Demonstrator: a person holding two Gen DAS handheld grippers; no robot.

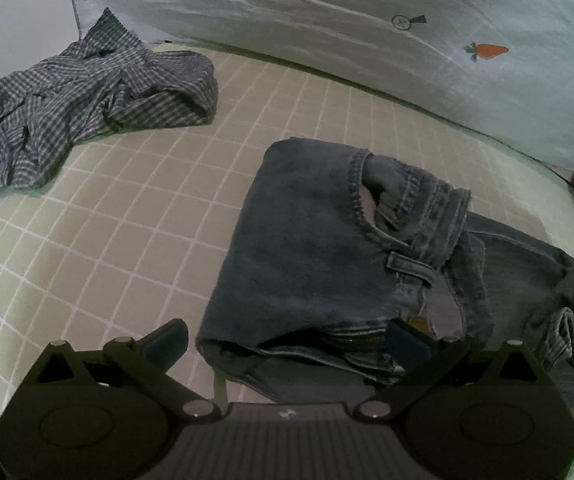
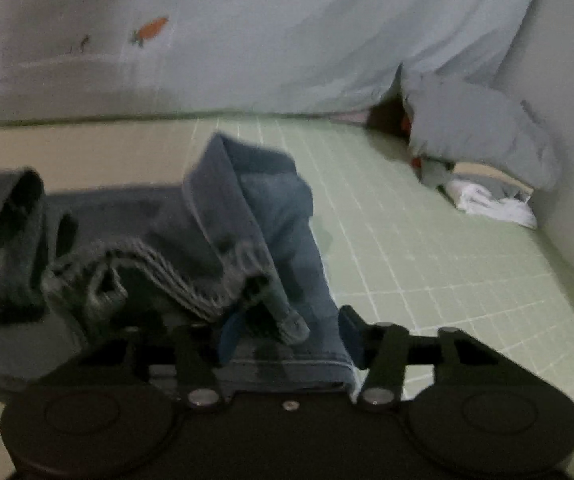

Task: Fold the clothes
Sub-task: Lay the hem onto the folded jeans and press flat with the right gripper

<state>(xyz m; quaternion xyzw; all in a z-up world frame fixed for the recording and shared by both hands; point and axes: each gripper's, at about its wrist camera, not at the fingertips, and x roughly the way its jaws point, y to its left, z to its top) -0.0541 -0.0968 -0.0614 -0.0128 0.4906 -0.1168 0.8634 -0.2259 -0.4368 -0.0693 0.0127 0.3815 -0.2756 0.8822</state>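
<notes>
- Jeans (image 1: pixel 307 240) are seen folded on the green gridded mat (image 1: pixel 127 220).
- Left tongs (image 1: pixel 287 344) are spread wide.
- Right tongs (image 2: pixel 287 336) are parted, denim hem between them, unpinched.

We are seeing the jeans (image 1: pixel 311 248) lying on the bed (image 1: pixel 135 216), the crumpled shirt (image 1: pixel 87 96) far left, the duvet (image 1: pixel 327 32) behind.

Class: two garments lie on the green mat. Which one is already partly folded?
The blue jeans, doubled over beside the left gripper; the checked shirt lies crumpled.
</notes>
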